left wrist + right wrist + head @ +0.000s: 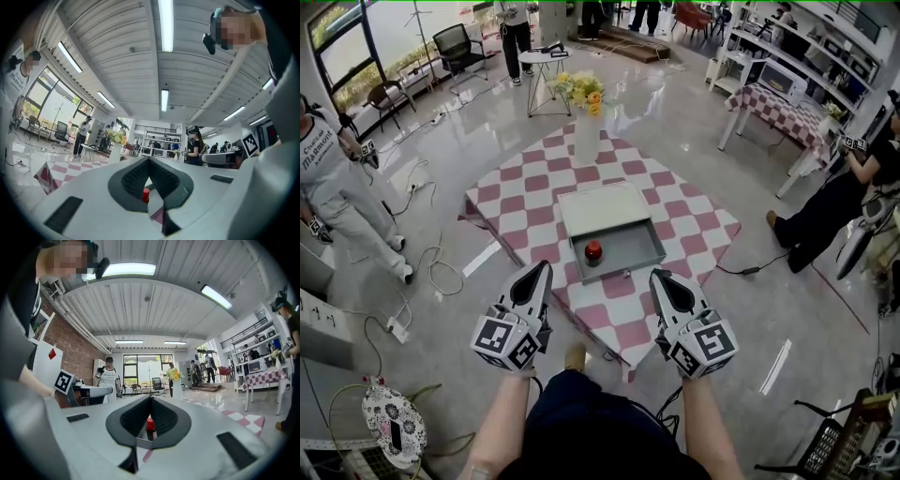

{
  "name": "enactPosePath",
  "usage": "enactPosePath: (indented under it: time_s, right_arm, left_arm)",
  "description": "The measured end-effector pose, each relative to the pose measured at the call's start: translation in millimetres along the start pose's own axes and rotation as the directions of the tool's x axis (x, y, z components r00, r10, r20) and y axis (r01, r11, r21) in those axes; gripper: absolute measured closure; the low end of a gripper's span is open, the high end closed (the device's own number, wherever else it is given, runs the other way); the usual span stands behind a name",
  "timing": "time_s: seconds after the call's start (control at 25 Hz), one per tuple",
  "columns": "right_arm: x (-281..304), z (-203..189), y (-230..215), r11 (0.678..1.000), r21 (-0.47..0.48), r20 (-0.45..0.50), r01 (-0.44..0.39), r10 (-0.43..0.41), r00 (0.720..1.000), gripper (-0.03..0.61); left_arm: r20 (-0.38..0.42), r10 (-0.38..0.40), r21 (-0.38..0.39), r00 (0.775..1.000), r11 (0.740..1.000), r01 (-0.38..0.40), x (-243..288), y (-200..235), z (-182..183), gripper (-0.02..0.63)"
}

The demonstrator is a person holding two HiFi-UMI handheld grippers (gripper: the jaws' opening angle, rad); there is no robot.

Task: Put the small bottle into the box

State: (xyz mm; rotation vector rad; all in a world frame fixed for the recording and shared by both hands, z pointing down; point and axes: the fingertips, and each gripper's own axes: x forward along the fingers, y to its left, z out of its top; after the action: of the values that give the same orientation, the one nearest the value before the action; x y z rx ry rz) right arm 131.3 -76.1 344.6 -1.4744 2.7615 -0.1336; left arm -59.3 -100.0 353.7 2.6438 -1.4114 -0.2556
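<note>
Inside the box [630,249] on the surface [520,202] stands the small bottle [593,252], probably light, stiff and slippery; take it round the middle. Left hand-held gripper [545,266] and right hand-held gripper [657,275] are closed, empty.

- The white left gripper [150,160] has its dark ribbed fingers [134,178] closed tip to tip.
- A small red-capped bottle [146,195] shows through the gap below the tips, beyond them.
- A pink-and-white checked worktop [63,169] lies at left, with a white vase of yellow flowers [115,146] past it.
</note>
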Motion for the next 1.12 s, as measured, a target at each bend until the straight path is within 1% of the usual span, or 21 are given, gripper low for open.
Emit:
enactPosePath:
  time_s: [0.52,1.12]
  right_arm:
    - [-21.0,3.9,12.6,1.0,-0.007,0.027,0.005,-0.004,1.0,0.575]
    - [-41.9,2.3,18.1,1.0,0.015,0.036,0.021,-0.021,0.999,0.575]
  left_arm:
    - [0.022,0.015,0.0,1.0,1.0,-0.015,-23.1,-7.0,6.6,0.612]
    - [0.006,0.008,0.008,1.0,1.0,-0.008,-35.7,-19.5,5.7,0.612]
